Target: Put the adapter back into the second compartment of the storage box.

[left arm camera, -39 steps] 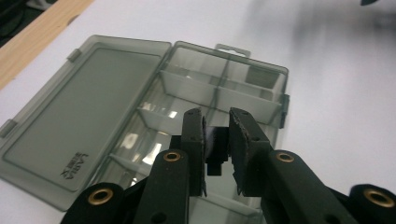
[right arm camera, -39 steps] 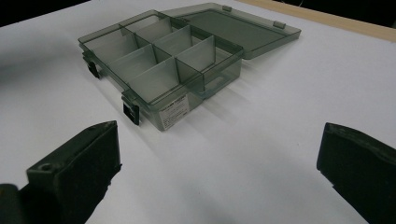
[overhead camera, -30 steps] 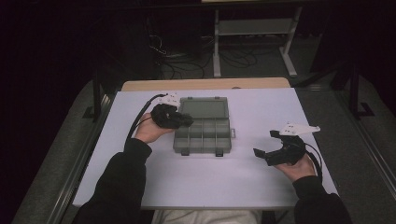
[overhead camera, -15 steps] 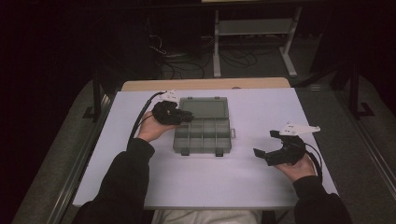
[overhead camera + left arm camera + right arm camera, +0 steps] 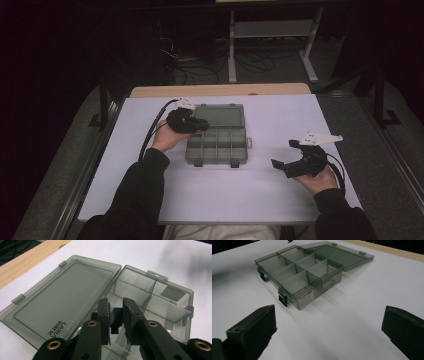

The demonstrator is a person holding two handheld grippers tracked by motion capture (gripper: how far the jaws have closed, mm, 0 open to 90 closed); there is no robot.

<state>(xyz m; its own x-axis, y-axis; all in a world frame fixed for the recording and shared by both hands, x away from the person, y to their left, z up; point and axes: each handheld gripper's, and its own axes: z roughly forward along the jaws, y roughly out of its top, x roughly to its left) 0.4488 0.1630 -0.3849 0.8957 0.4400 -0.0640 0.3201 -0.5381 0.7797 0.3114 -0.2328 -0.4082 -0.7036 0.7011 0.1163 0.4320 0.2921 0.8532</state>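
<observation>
An open smoke-grey plastic organiser box (image 5: 217, 145) lies mid-table, its lid (image 5: 220, 116) folded flat behind it and its compartments (image 5: 297, 272) empty. My left gripper (image 5: 204, 125) hovers over the box's back left corner, by the hinge. In the left gripper view its jaws (image 5: 116, 306) stand almost together over the compartments next to the lid (image 5: 62, 300). I cannot make out any object between the pads. My right gripper (image 5: 282, 153) rests to the right of the box and clear of it, pointing at it. Its jaws (image 5: 329, 315) are spread wide with only white table between them.
The white tabletop (image 5: 280, 120) has free room around the box. A wooden strip (image 5: 220, 90) runs along its far edge. Beyond it are a metal stand (image 5: 270, 30) and floor cables in the dark. Black latches (image 5: 283, 300) sit on the box's front wall.
My left gripper has edged slightly over the box's back left corner and a little lower. The right gripper and the box have not moved.
</observation>
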